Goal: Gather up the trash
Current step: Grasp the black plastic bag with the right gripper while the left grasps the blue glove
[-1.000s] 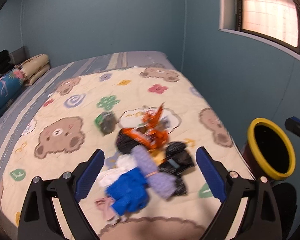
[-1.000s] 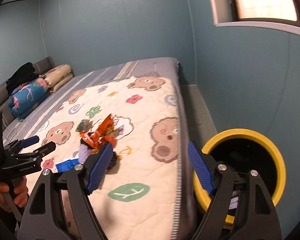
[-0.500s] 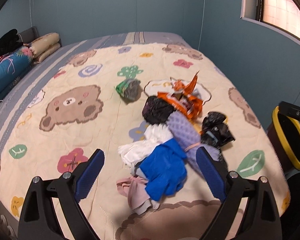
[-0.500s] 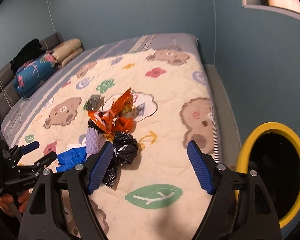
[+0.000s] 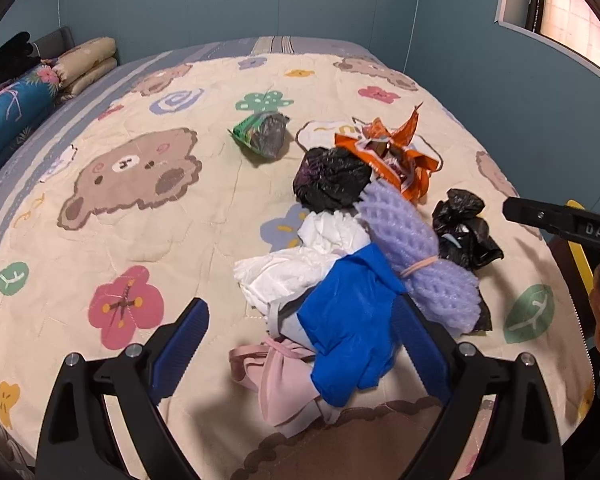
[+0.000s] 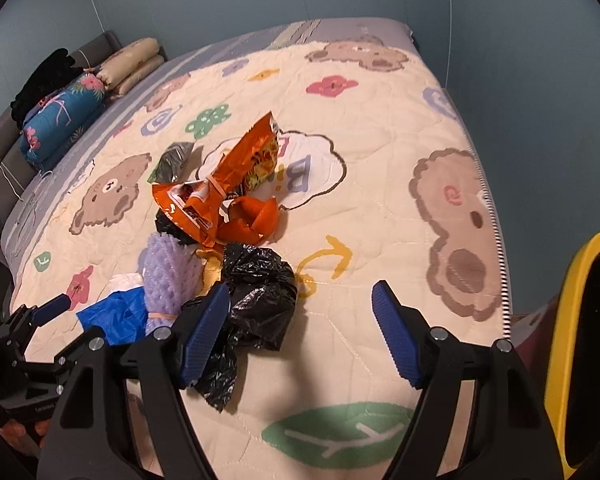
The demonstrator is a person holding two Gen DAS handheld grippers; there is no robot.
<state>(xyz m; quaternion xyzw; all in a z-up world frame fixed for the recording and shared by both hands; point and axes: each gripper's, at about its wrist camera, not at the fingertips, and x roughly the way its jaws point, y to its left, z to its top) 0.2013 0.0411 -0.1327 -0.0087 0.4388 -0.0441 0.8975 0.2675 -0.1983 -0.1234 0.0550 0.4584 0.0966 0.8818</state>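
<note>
A pile of trash lies on the bed quilt: an orange snack wrapper, two crumpled black bags, a purple foam net, white tissue, blue plastic and a pink scrap. A green wrapper sits apart, farther back. My left gripper hangs open just over the blue plastic, pads clear of it. My right gripper is open with its jaws closing; the near black bag lies by its left finger, untouched.
A yellow-rimmed bin stands on the floor off the bed's right edge. Rolled bedding and pillows line the headboard at far left. Blue walls close in behind and to the right. The quilt left of the pile is bare.
Both grippers have dropped toward the pile, which now looks larger. The right one has swung left from the bin to over the bed, beside the near black bag.
</note>
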